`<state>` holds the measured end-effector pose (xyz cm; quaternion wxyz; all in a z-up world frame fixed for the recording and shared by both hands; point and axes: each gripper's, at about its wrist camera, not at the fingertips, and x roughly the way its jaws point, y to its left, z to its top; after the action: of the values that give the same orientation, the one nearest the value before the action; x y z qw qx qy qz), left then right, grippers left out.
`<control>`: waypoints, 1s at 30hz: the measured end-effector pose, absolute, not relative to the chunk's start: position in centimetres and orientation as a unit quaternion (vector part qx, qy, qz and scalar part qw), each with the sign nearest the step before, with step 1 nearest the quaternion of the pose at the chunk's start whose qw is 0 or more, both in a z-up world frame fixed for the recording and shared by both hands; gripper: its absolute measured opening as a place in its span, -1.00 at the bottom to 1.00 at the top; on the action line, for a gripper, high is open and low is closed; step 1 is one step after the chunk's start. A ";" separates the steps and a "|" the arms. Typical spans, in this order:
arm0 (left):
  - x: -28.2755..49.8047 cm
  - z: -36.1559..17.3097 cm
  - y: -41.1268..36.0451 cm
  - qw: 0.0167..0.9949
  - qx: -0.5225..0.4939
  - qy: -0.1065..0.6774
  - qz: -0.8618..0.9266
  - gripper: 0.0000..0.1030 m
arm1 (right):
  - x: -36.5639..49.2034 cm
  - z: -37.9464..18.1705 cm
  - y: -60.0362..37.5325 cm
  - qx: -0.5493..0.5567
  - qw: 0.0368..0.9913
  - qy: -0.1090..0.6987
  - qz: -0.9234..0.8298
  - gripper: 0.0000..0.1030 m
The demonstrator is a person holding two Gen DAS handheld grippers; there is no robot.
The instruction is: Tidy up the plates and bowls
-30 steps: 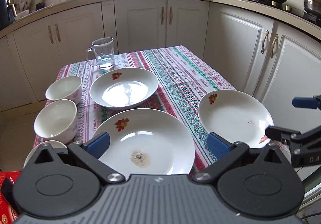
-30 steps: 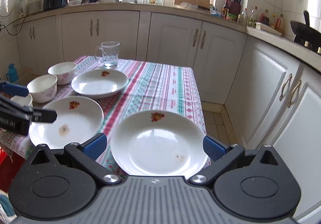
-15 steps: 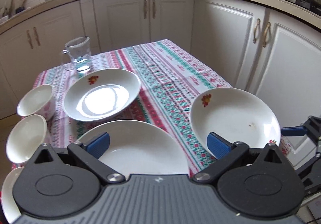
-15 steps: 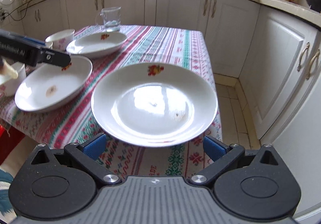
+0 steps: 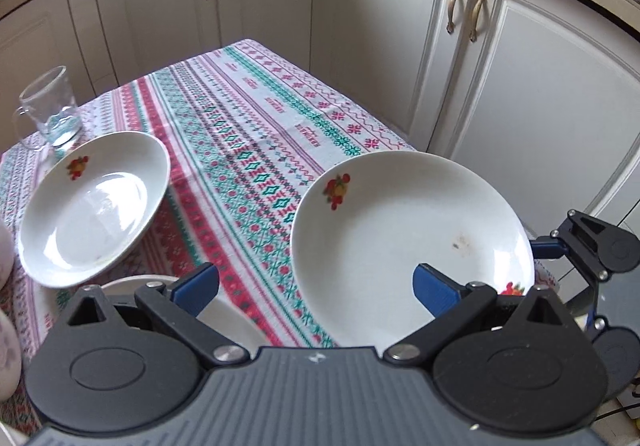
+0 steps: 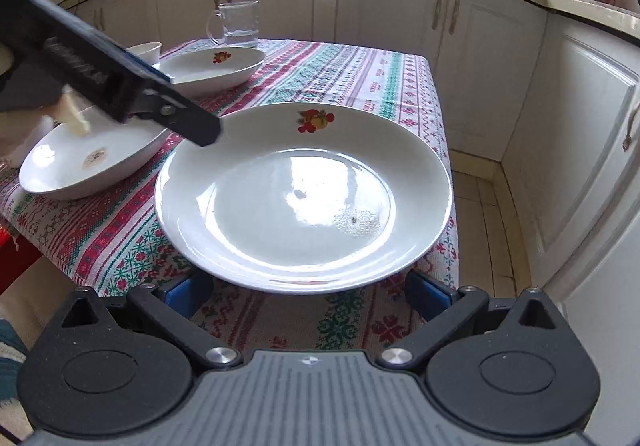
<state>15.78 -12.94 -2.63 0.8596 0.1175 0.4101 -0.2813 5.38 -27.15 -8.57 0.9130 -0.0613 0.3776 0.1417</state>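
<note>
My right tongs (image 6: pixel 306 292), spread wide, straddle the plate's (image 6: pixel 304 194) near rim; left tongs (image 5: pixel 316 282) also spread.

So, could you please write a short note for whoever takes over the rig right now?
Left gripper: open, holding nothing, above the table between two plates.
Right gripper: open, fingertips low at the near rim of the right plate, not closed on it.
The right plate is at the table's near right corner. The stained plate is to its left and the far plate sits by the glass mug. One bowl shows behind the far plate.
Done: nothing stacked; all three plates lie apart.
Left: gather the plates into one pile, then the bowls.
</note>
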 end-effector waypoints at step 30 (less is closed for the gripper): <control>22.8 -5.6 -18.1 0.777 0.142 0.500 -0.355 0.28 | 6.6 -9.2 -28.8 -0.079 0.914 0.337 0.213 1.00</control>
<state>22.76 -18.11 -5.59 0.7768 0.1416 0.5003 -0.3554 6.59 -28.80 -9.17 0.9139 -0.0793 0.3366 0.2128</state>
